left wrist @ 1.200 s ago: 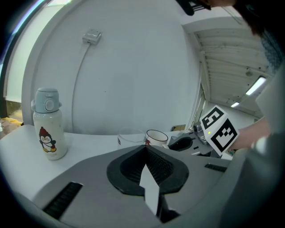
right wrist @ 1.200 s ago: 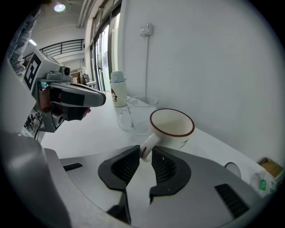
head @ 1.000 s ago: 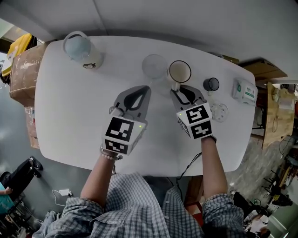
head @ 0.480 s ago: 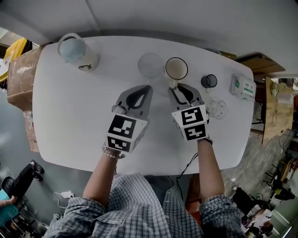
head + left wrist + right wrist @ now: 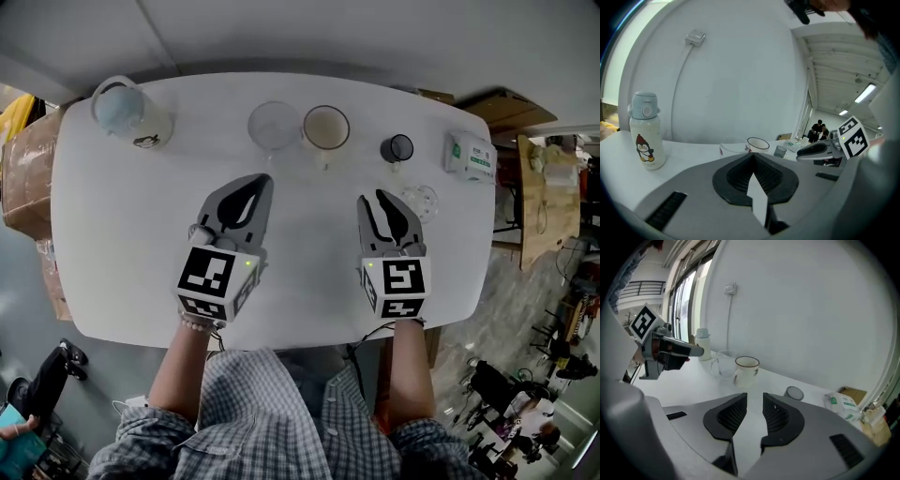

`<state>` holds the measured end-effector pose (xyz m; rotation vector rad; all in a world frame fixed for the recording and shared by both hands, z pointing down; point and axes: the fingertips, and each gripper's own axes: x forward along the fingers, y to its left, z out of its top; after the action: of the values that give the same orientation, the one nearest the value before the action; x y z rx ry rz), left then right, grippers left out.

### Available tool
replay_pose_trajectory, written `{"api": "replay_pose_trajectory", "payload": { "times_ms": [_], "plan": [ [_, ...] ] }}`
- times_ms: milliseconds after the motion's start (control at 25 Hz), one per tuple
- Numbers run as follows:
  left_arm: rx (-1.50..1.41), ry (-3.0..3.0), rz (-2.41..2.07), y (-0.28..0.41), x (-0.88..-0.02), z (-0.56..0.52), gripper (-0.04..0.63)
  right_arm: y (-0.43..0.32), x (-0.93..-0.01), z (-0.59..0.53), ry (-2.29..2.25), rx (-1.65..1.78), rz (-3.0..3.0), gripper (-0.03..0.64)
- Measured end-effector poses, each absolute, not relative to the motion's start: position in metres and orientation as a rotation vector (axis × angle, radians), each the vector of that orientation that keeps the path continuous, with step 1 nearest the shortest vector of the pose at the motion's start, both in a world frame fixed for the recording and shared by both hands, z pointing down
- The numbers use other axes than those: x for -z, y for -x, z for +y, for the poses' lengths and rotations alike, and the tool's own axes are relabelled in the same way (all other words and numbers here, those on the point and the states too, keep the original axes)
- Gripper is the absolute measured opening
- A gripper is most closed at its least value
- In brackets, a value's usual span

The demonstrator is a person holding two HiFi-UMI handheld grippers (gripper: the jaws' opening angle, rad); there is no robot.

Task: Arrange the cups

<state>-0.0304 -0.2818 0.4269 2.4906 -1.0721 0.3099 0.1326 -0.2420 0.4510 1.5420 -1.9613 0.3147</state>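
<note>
White enamel with a dark rim, the mug (image 5: 326, 128) stands near the far edge of the pale surface (image 5: 122, 234), its handle turned toward the person. Touching or almost touching the mug on its left is a clear glass (image 5: 274, 125); I cannot tell which. Far to the left of the mug, near the corner, stands a bottle (image 5: 131, 117) with a pale blue lid and a penguin print. To the right of the mug, apart from it, sits a small dark cup (image 5: 397, 148), and farther right than that lies a white and green packet (image 5: 471, 156). Nearer the person than the mug, and off to its right, a small clear cup (image 5: 419, 202) rests on the surface just beside the right tongs (image 5: 379, 197). These tongs hang on the near side of the mug, well short of it, with their jaws apart and only bare surface in the gap. The left tongs (image 5: 265, 180) hang nearer than the mug and to its left, below the glass, with their tips pressed together on nothing. The left gripper view shows the bottle (image 5: 644, 131) on the left and the glass (image 5: 731, 148), mug (image 5: 758, 144) and dark cup (image 5: 780, 151) in a row beyond the closed tips. The right gripper view shows the mug (image 5: 746, 367) ahead and left of its open jaws.
</note>
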Motion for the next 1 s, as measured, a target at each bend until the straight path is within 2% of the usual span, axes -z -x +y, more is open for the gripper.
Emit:
{"api": "replay_pose_trajectory", "payload": {
  "times_ms": [240, 520, 1000],
  "plan": [
    [-0.279, -2.509, -1.099, 0.032, -0.404, -0.27, 0.009, -0.217, -0.432, -0.209, -1.581, -0.172, -1.85, 0.089],
    [-0.258, -2.516, -1.102, 0.016, -0.383, -0.253, 0.009, -0.3, -0.456, -0.201, -1.197, 0.009, -1.645, 0.089],
    [-0.262, -2.461, -1.18, -0.016, -0.378, -0.236, 0.009, -0.319, -0.511, -0.217, -0.869, -0.017, -1.736, 0.089]
  ]
}}
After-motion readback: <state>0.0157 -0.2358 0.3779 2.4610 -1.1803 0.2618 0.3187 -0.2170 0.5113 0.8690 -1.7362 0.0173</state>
